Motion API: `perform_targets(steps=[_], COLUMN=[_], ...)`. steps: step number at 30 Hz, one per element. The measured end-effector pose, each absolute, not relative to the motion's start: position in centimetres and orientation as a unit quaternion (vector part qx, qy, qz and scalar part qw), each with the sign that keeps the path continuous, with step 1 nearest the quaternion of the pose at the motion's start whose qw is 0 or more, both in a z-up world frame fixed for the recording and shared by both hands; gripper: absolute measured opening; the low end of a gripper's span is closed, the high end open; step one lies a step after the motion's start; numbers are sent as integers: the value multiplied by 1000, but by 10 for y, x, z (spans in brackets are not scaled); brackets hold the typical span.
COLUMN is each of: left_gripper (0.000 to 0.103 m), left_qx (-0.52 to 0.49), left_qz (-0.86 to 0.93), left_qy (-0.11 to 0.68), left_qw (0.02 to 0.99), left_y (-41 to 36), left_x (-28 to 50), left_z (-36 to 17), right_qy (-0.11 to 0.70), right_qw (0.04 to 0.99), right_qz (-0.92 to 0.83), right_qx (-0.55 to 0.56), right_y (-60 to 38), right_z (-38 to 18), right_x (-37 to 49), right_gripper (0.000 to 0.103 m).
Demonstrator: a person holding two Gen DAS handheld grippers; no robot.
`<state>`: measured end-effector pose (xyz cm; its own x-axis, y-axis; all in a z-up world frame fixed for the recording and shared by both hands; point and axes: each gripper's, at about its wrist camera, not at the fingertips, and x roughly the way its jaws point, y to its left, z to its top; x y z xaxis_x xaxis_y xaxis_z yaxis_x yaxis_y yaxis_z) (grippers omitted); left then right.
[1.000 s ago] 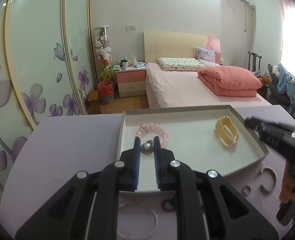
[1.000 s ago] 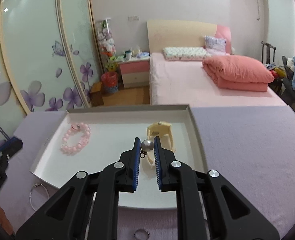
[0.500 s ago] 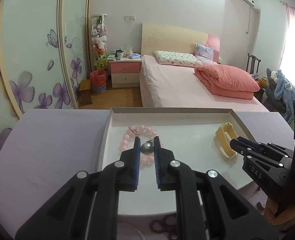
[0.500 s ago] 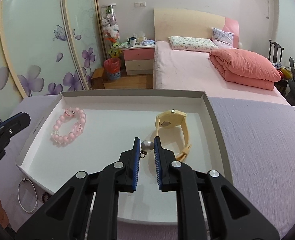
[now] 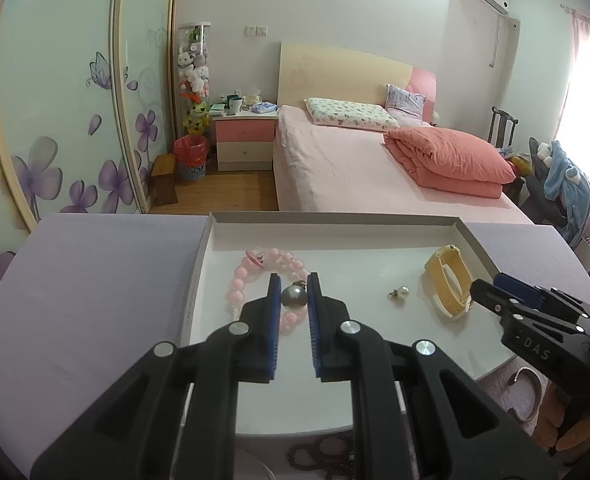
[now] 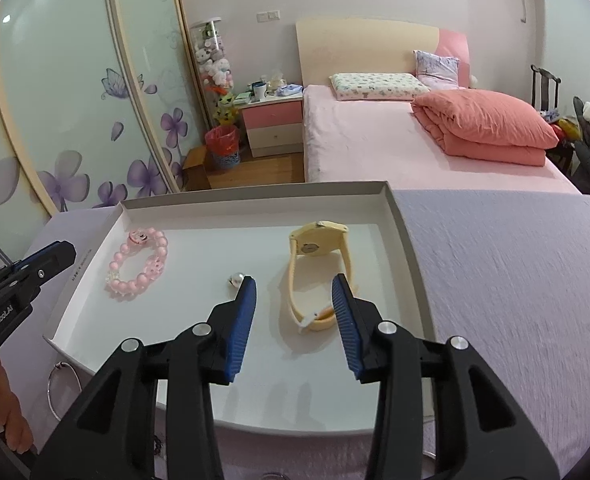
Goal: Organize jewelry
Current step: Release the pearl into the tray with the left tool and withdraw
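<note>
A white tray (image 5: 375,236) lies on the lilac table. In it are a pink bead bracelet (image 5: 241,280), a yellow watch (image 5: 447,280) and a loose pearl earring (image 5: 400,292). My left gripper (image 5: 293,294) is shut on a second pearl earring (image 5: 293,296) and hovers over the pink bead bracelet. My right gripper (image 6: 293,292) hangs above the tray with its jaws opening and nothing between them. The pearl earring (image 6: 235,279) it held lies on the tray floor by its left fingertip. The yellow watch (image 6: 319,240) sits just beyond, the pink bead bracelet (image 6: 139,264) to the left.
Outside the tray's near edge lie a thin silver bangle (image 6: 61,388), an open silver cuff (image 5: 529,390) and a dark bead string (image 5: 323,456). A person's fingers (image 6: 5,416) hold the left gripper. A pink bed (image 6: 415,148) stands behind the table.
My right gripper opened and the pearl earring dropped onto the tray beside the watch. My left gripper shifted across the tray over the pink bracelet, still shut on its pearl.
</note>
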<state>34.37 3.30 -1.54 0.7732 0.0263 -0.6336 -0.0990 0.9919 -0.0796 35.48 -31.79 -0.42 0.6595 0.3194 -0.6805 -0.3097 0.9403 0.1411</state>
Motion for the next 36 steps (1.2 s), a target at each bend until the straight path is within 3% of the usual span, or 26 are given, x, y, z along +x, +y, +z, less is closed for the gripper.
perform_targets(steps=[21, 25, 36], left_gripper=[14, 38, 47], left_qx=[-64, -71, -77], left_qz=[27, 33, 59], left_qy=[370, 364, 332], left_qw=[926, 928, 938], left_y=[19, 21, 50], left_x=[383, 380, 340], left_z=[-38, -34, -3], right_qy=[360, 362, 355], right_qw=[919, 918, 920], right_qz=[160, 160, 165], right_qx=[-6, -5, 0], right_y=[-346, -347, -353], right_z=[-1, -2, 1], right_x=[346, 344, 329], right_gripper=[41, 41, 41])
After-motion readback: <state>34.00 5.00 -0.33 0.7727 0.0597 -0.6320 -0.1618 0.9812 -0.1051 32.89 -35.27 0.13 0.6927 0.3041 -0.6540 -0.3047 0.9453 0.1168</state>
